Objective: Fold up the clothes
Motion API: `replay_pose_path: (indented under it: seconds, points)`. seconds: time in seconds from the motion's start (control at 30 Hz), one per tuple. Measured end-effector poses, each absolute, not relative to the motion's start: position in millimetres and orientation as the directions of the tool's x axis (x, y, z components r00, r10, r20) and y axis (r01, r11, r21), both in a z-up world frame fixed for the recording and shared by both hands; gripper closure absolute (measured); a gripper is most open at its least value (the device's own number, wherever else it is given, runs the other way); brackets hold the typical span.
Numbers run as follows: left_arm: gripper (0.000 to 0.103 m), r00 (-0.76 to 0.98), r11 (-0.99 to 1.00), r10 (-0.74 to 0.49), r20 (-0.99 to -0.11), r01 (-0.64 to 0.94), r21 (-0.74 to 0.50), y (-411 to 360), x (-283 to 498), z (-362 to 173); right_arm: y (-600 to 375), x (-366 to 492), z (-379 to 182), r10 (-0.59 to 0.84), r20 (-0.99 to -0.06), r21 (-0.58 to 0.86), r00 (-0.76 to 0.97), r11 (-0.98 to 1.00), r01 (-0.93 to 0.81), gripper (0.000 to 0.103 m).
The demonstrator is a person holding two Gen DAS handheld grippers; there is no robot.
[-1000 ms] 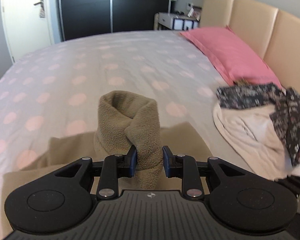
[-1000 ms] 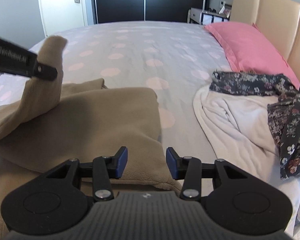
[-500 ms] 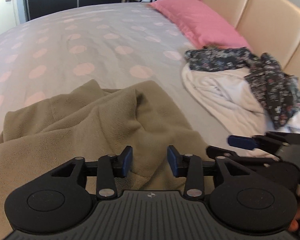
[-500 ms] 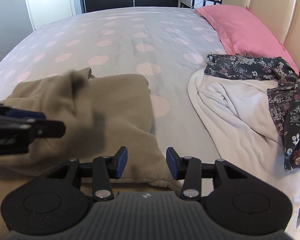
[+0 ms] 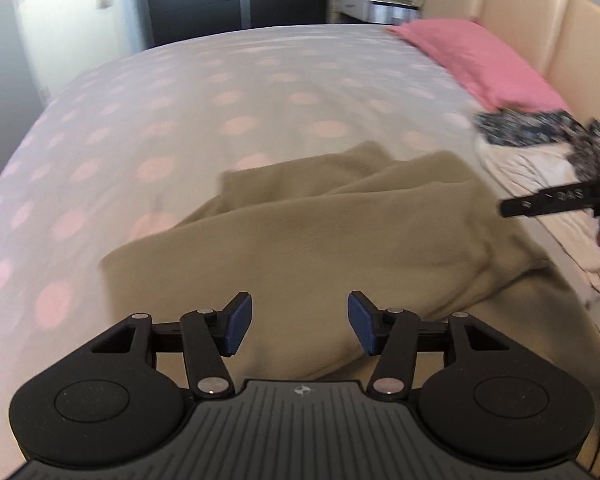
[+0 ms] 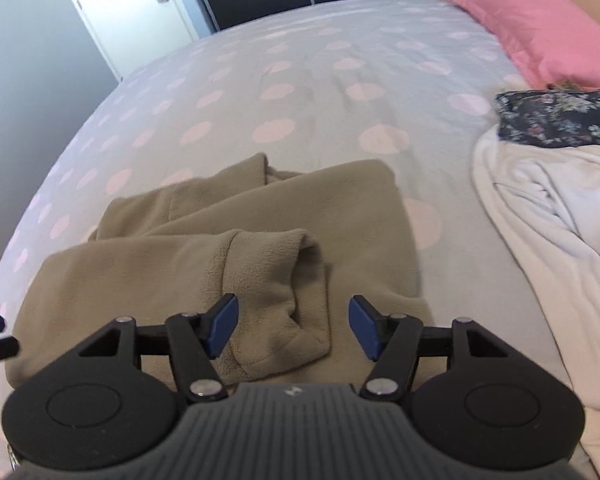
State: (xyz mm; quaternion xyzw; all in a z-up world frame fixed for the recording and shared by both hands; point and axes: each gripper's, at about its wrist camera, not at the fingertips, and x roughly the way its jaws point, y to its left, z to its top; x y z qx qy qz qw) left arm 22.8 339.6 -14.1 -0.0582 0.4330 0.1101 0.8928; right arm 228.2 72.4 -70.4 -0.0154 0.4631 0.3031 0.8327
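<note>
The tan fleece garment is lying partly folded on the polka-dot bedspread, one sleeve cuff draped across its near edge. The right gripper is hovering just above that cuff, its blue fingers standing apart and gripping nothing. The left gripper is hanging over the fleece too, fingers likewise spread and empty. Beside the fleece a white garment and a dark floral garment are lying in a heap, near the pink pillow.

Fuzzy matt fleece garment on smooth cotton-like bedspread.
</note>
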Motion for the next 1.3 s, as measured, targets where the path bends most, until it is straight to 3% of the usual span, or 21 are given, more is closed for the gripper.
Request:
replay_pose_path:
  seconds: [0.13,0.3,0.6,0.7,0.77,0.87,0.93,1.17,1.23,1.3]
  points:
    - [0.051,0.591,0.938,0.203,-0.781,-0.346,-0.019,380.2,-5.8,-19.3,82.1,235.7,-88.8,0.489,-0.806,0.256,0.333,0.795,-0.55,0.039]
    - [0.046,0.543,0.932,0.227,-0.808,-0.362,0.019,403.5,-37.6,-40.3,75.3,245.3,-113.5,0.46,-0.831,0.26,0.311,0.818,-0.513,0.039]
    - [0.045,0.479,0.985,0.164,-0.862,-0.123,0.119,371.8,-42.8,-84.6,81.0,248.8,-129.5,0.497,-0.835,0.369,0.235,0.824,-0.43,0.036]
    - [0.046,0.475,0.98,0.187,-0.86,-0.146,0.132,373.7,-35.5,-90.2,83.8,248.2,-132.6,0.519,-0.83,0.411,0.202,0.815,-0.408,0.039]
    - [0.057,0.478,0.974,0.205,-0.854,-0.182,0.133,378.0,-32.8,-90.6,86.8,244.8,-130.3,0.513,-0.829,0.393,0.222,0.817,-0.422,0.062]
    - [0.069,0.484,0.973,0.186,-0.855,-0.212,0.092,385.7,-31.3,-88.2,90.6,236.9,-115.8,0.505,-0.818,0.351,0.275,0.817,-0.458,0.074]
    - [0.078,0.477,0.972,0.178,-0.861,-0.22,0.08,389.6,-30.3,-87.8,92.9,229.8,-101.0,0.52,-0.794,0.334,0.315,0.806,-0.49,0.077]
    - [0.084,0.454,0.969,0.176,-0.873,-0.237,0.072,393.8,-28.9,-89.8,78.2,203.3,-15.7,0.656,-0.569,0.333,0.496,0.735,-0.591,0.08]
    - [0.085,0.456,0.97,0.171,-0.873,-0.234,0.067,393.2,-28.3,-88.8,71.0,206.1,-10.9,0.643,-0.562,0.337,0.52,0.752,-0.566,0.08]
    - [0.085,0.45,0.971,0.174,-0.876,-0.229,0.075,390.6,-27.3,-88.9,72.6,209.3,-22.9,0.595,-0.612,0.295,0.521,0.783,-0.547,0.08]
